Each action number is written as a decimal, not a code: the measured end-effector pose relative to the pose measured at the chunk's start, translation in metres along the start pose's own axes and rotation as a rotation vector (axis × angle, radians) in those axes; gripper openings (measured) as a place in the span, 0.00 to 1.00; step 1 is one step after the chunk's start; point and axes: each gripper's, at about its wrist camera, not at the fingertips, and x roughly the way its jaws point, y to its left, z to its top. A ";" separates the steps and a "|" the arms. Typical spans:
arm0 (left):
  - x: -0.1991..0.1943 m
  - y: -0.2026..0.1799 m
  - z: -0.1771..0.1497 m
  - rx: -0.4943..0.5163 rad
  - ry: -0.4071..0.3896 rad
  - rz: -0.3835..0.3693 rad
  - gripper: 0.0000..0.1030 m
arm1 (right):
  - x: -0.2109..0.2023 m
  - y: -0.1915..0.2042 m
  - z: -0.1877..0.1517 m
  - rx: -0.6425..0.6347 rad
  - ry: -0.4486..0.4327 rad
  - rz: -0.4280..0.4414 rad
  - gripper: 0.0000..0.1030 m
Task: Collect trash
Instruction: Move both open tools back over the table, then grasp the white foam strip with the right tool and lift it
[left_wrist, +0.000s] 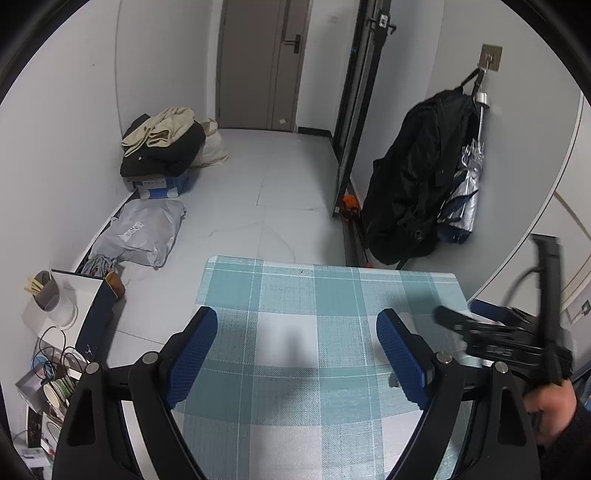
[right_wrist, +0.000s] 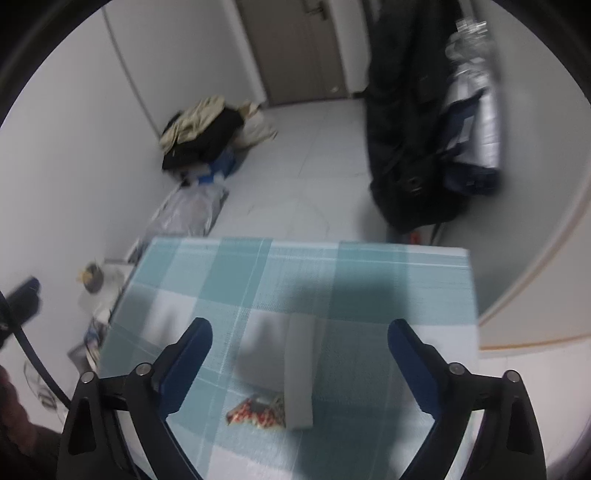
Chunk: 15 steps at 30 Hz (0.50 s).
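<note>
Floor (left_wrist: 280, 192): one pale tiled floor; it fills the far half of both views, up to one closed door (left_wrist: 262, 62).
Table (left_wrist: 295, 295): one table under a teal and white checked cloth; both grippers hang over it, pointing down at a slant.
Black coat (left_wrist: 413, 177): one; it hangs on the wall at the right, with one folded silver umbrella (left_wrist: 467, 184) just beside it.
Clothes pile (left_wrist: 162, 144): one heap of beige and black cloth on a blue box by the left wall; one grey plastic parcel (left_wrist: 144, 232) lies on the floor in front of it.
Shelf clutter (left_wrist: 51, 347): one clear jar, some paper cups and thin cables at the left of the table; I cannot count the cups.
Pale block (right_wrist: 301, 373): one flat grey-white piece lying on the cloth, between the right fingers but not touching them; what it is, I cannot tell.
Trash (right_wrist: 256, 410): one crumpled wrapper, red and white; it lies on the cloth, touching the left side of the pale block.
Left gripper (left_wrist: 297, 354): two blue fingers (left_wrist: 194, 354), spread wide; only bare cloth between them; it holds nothing.
Right gripper (right_wrist: 299, 369): two blue fingers (right_wrist: 186, 365), spread wide; nothing is gripped; the wrapper and block lie between them, untouched; the view is blurred.
</note>
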 end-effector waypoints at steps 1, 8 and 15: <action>0.002 0.000 0.000 0.004 0.002 0.003 0.83 | 0.009 0.001 0.001 -0.011 0.023 0.011 0.78; 0.017 0.010 0.005 -0.018 0.045 0.038 0.83 | 0.047 -0.001 0.004 -0.033 0.135 0.038 0.61; 0.025 0.009 0.006 -0.007 0.070 0.054 0.83 | 0.056 0.002 -0.004 -0.091 0.195 -0.005 0.26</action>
